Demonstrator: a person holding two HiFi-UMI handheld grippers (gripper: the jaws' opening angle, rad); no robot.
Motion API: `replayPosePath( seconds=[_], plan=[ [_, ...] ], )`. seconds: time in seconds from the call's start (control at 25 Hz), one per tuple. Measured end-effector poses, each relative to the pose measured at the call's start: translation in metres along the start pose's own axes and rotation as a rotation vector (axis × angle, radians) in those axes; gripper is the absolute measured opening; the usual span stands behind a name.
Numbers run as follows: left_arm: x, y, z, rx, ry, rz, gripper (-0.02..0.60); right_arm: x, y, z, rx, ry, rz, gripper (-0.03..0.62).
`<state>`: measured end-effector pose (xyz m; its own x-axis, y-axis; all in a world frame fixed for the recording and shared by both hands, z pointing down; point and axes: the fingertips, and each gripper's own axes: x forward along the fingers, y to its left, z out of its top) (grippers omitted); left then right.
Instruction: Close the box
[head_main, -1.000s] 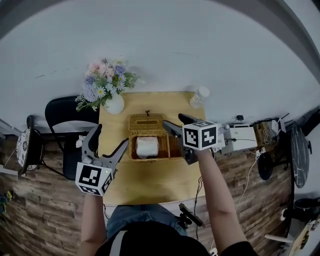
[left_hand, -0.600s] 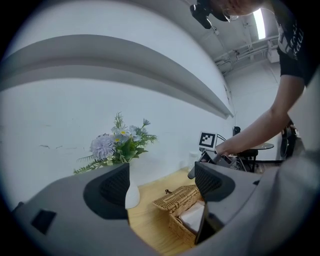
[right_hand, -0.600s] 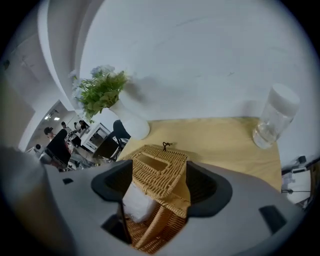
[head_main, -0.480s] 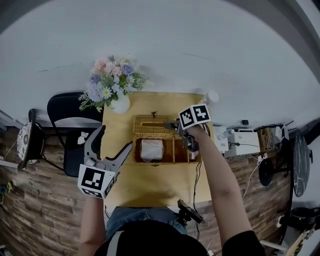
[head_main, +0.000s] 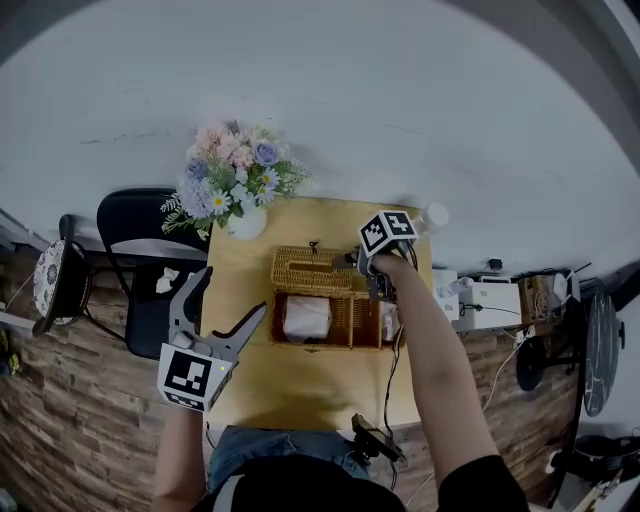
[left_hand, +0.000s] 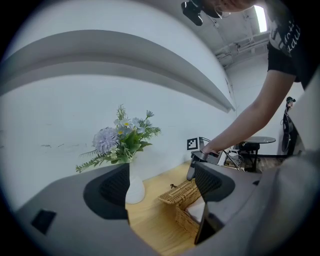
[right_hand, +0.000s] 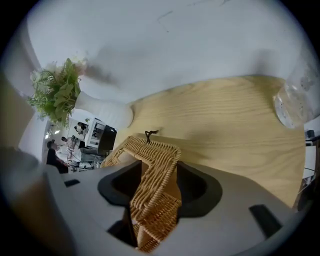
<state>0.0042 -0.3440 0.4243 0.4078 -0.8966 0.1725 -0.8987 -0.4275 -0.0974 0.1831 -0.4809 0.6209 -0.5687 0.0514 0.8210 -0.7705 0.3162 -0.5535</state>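
Closing on the wicker lid (head_main: 311, 268), the right gripper (right_hand: 157, 186) pinches its edge between the jaws. The open box (head_main: 366, 322) sits mid-table (head_main: 300, 385). The left gripper (head_main: 233, 291) hangs at its 8 o'clock, jaws apart and empty.

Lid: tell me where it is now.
In the head view the lid is open at the far side of the basket, towards the vase, its right end between the closing jaws of the right gripper.

Bright, even light with soft shadows. Edges curve strongly and corners go black. A ceiling lamp (left_hand: 259, 17) glares overhead.
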Motion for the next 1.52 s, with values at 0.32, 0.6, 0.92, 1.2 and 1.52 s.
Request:
replayPosePath(
  seconds=[0.32, 0.6, 0.92, 1.2, 1.52],
  plan=[
    [-0.003, 0.001, -0.011, -0.014, 0.018, 0.023, 0.413, 0.009, -0.008, 0.008, 0.082, -0.039, 0.113, 0.209],
    [-0.006, -0.002, -0.008, -0.008, -0.004, 0.023, 0.413, -0.009, 0.001, 0.016, -0.002, -0.156, 0.119, 0.189],
    [-0.015, -0.006, 0.002, 0.004, -0.037, 0.030, 0.413, -0.044, 0.017, 0.023, -0.152, -0.310, 0.062, 0.127],
    [-0.027, -0.012, 0.014, 0.021, -0.071, 0.026, 0.413, -0.069, 0.034, 0.017, -0.303, -0.408, -0.037, 0.121],
    [-0.047, -0.018, 0.018, 0.024, -0.069, 0.011, 0.413, -0.093, 0.056, 0.001, -0.537, -0.579, -0.193, 0.123]
  ],
)
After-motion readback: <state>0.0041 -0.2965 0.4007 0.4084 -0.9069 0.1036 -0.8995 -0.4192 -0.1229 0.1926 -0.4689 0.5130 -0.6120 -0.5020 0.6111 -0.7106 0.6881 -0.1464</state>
